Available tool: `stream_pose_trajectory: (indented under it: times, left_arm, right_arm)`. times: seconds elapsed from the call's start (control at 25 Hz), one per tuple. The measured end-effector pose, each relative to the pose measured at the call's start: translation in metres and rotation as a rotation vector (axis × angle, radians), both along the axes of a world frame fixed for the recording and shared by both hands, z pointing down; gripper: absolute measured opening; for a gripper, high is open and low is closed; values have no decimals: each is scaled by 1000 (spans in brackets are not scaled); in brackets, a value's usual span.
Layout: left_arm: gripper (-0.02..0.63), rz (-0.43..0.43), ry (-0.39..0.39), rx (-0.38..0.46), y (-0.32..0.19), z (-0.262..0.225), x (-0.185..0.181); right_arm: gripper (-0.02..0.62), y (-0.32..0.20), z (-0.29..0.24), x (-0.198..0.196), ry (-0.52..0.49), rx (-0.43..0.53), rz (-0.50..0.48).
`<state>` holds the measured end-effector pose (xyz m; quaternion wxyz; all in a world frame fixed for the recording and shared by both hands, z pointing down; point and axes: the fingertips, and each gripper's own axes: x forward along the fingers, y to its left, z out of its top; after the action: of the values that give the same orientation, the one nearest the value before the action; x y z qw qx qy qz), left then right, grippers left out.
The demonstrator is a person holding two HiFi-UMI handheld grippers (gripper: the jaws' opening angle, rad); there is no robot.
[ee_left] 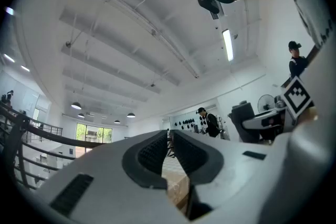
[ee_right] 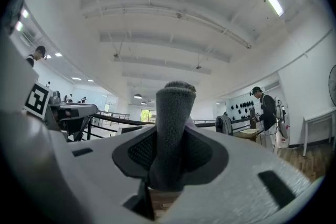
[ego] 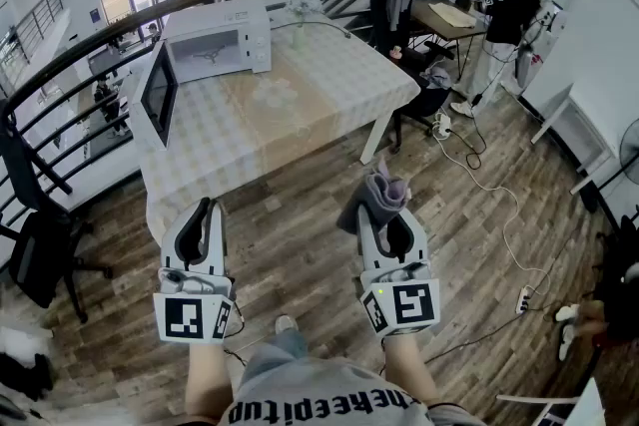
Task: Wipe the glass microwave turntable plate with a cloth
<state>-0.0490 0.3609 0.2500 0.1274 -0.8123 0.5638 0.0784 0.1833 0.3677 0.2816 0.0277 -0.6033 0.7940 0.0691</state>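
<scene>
A white microwave point(ego: 218, 40), door open, sits on a checked table point(ego: 300, 115).

Grey cloth point(ee_right: 170, 123), bunched thick fold, clamped in right hand-held gripper point(ee_right: 169, 150), protruding past its jaws

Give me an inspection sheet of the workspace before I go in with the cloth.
Surface: table covered by a checked tablecloth.
Job's things: microwave at the table's far left corner, door swung open; turntable plate not seen; grey cloth in the right gripper.
Clutter: one small clear item at the table's far edge, too small to identify.
Grippers: left gripper shut, empty; right gripper shut on the grey cloth; both short of the table.
Cables: white cable and power strip on the floor, right of the table.
Surroundings: railing behind, office chair at left, person at a far desk.
</scene>
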Motion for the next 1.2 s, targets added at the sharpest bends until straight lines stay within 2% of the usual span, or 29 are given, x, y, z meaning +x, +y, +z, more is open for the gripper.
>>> stream_pose_trajectory:
  times: [0.52, 0.88, 1.04, 1.2]
  left_arm:
    - [37, 48, 0, -3, -22, 3, 21]
    - [36, 60, -3, 25, -70, -4, 6]
    - [37, 34, 5, 10, -85, 0, -16]
    - [35, 48, 19, 7, -107, 0, -17]
  right_arm:
    - [112, -11, 6, 16, 3, -6, 35]
    - [114, -63, 4, -9, -7, -11, -14]
    - [114, -80, 8, -25, -16, -20, -25]
    - [114, -103, 8, -31, -6, -43, -34]
